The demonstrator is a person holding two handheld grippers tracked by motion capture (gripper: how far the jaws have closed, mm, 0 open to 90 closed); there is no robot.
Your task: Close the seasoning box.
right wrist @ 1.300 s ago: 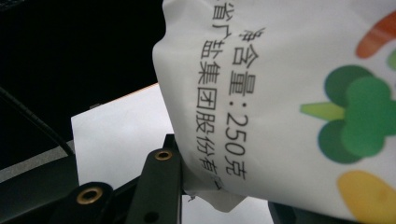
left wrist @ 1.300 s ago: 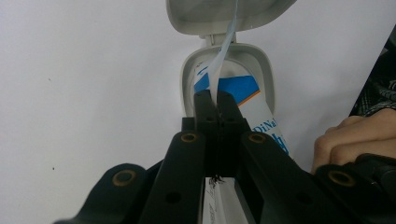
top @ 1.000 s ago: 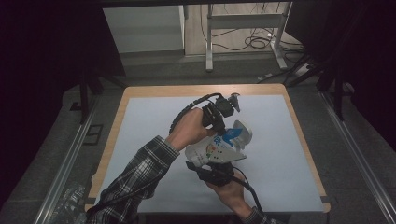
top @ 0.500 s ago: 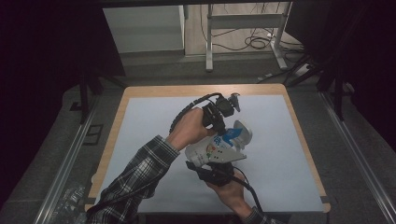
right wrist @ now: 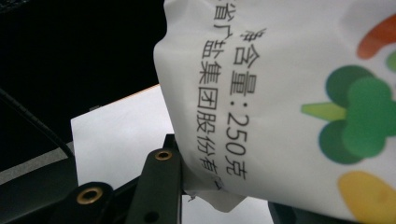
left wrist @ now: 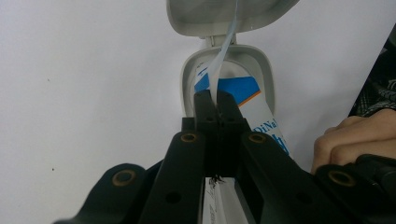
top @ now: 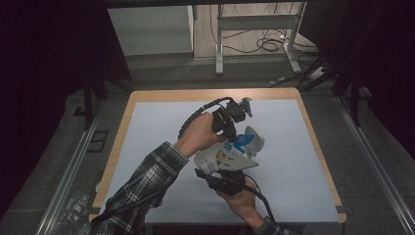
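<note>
1. While the whole scene is given from the high view, where the white plastic pouch with blue and coloured print (top: 230, 155) is held above the near middle of the pale grey table top (top: 147, 142) between both hands, its detail is given by the gripper views.
2. From the left gripper view, a grey oval flip lid (left wrist: 229, 16) is seen thrown back above a grey oval opening frame (left wrist: 268, 74) on the pouch (left wrist: 261, 119), and a thin white-and-blue strip (left wrist: 223, 60) is seen running up from that opening.
3. The left gripper (left wrist: 214, 103) is closed tight on that strip (its jaws meet with the strip pinched between them).
4. From the right gripper view, black print can be read on the pouch (right wrist: 289, 93): "净含量:250克", beside green, orange and yellow shapes.
5. The right gripper (top: 215, 175) is clamped on the pouch's lower edge.
6. What lies inside the pouch cannot be told.
</note>
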